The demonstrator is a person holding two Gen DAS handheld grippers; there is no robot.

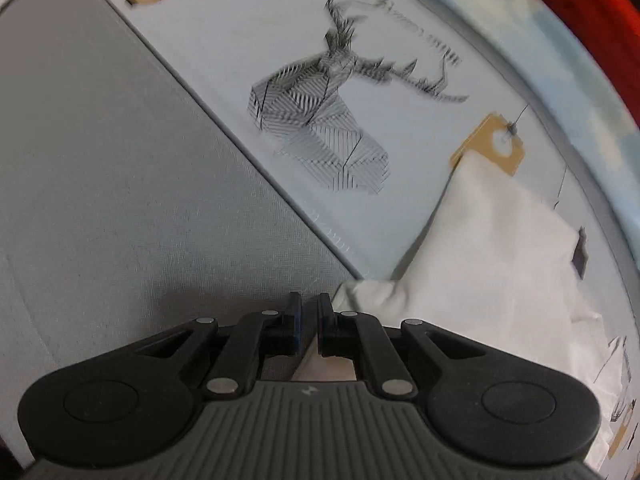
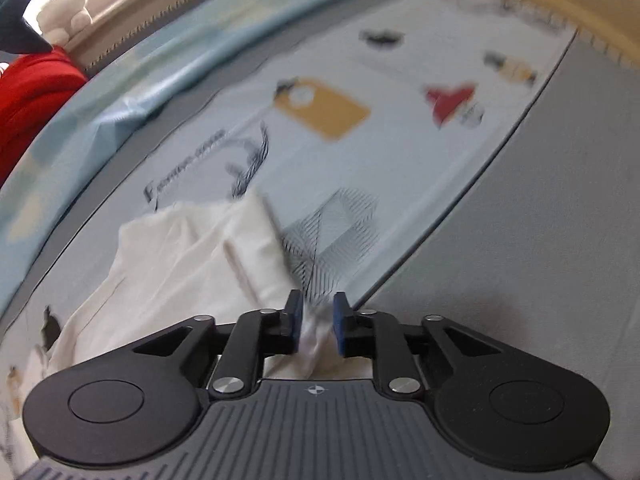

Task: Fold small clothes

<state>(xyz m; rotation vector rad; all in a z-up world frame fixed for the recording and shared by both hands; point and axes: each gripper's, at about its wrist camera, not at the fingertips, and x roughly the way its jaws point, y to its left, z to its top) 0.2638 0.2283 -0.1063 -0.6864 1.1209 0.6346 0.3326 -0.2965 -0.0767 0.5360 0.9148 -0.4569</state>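
A small white garment (image 1: pixel 500 264) lies crumpled on a pale blue sheet printed with a striped deer head (image 1: pixel 320 128). My left gripper (image 1: pixel 309 308) points steeply down at the garment's near corner. Its jaws are almost together, pinched on the thin cloth edge that runs in behind the right finger. In the right wrist view the same garment (image 2: pixel 180 264) spreads to the left. My right gripper (image 2: pixel 317 308) stands at its other edge, with a bunched fold of white cloth filling the gap between the blue pads (image 2: pixel 296 316). This view is blurred.
A plain grey band of bedding (image 1: pixel 100 180) borders the printed sheet (image 2: pixel 400 168). A light blue quilt (image 2: pixel 120 92) and a red fabric (image 2: pixel 32 96) lie beyond the garment. Pale plush toys (image 2: pixel 64 12) sit at the far edge.
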